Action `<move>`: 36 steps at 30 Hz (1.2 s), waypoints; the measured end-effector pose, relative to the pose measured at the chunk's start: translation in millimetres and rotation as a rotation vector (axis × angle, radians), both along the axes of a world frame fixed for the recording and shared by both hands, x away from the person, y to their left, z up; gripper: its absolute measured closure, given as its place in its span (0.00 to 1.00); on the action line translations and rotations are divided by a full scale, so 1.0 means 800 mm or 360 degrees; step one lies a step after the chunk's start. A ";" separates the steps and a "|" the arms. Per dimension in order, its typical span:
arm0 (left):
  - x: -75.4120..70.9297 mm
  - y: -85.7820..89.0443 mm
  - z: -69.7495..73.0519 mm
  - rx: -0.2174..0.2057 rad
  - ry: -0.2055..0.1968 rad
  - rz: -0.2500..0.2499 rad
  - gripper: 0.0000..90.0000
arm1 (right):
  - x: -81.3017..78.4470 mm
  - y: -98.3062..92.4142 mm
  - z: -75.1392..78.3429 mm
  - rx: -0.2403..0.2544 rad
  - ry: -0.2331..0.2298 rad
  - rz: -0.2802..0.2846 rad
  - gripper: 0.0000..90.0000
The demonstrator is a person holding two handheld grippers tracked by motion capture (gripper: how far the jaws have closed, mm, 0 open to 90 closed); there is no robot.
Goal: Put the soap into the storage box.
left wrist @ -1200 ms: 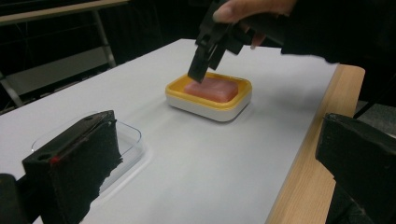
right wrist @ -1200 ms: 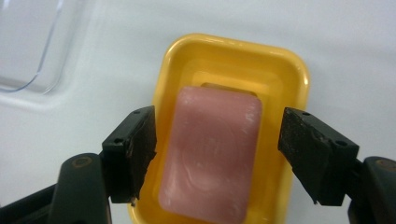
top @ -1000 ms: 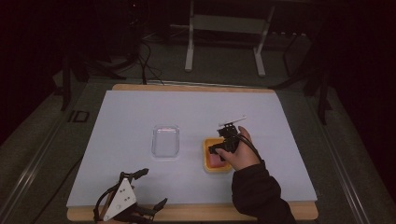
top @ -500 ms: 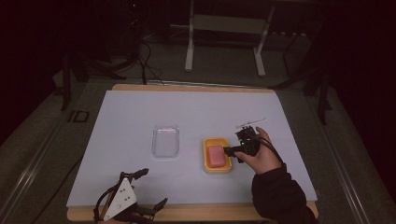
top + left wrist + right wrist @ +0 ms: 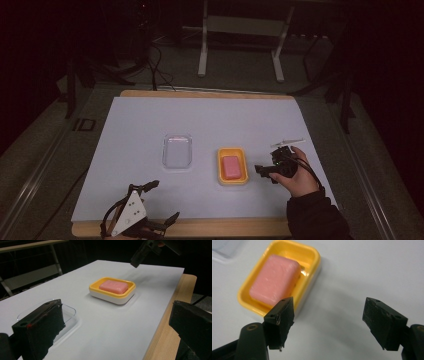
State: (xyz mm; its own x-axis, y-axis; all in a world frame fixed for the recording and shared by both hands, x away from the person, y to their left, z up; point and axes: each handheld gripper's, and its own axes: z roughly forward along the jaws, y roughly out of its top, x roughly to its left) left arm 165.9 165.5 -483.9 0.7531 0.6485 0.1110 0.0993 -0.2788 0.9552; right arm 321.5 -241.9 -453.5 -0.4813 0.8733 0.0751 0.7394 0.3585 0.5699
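With your right gripper (image 5: 328, 322) spread empty beside the soap dish (image 5: 312, 262), square it over the pink soap (image 5: 274, 278) before pinching.

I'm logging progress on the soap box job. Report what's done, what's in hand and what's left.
Done: the pink soap lies in the yellow dish. In hand: nothing; the right gripper is open beside the dish, and the left gripper is open at the table's near edge. Probably left: the clear lid, lying apart from the dish on the white sheet, looks meant to cover it.
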 end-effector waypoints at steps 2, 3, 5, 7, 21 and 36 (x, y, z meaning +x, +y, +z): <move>0.000 0.000 0.000 0.0000 0.0000 0.0000 0.00 | -0.004 -0.004 -0.003 0.0014 -0.0010 -0.0004 0.28; 0.000 0.000 0.000 0.0003 0.0000 0.0001 0.00 | -0.005 -0.006 -0.004 0.0010 -0.0017 -0.0005 0.28; 0.000 0.000 0.000 0.0001 0.0001 0.0003 0.00 | -0.009 -0.011 -0.007 0.0011 -0.0039 -0.0004 0.28; 0.000 0.000 0.000 0.0002 0.0001 0.0004 0.00 | -0.012 -0.016 -0.010 0.0013 -0.0040 -0.0013 0.28; 0.000 -0.001 0.000 0.0007 0.0002 0.0003 0.00 | -0.036 -0.045 -0.031 0.0027 -0.0217 0.0007 0.27; -0.001 0.000 0.000 0.0001 -0.0002 -0.0008 0.00 | -0.057 -0.064 -0.041 0.0170 -0.0446 -0.0078 0.23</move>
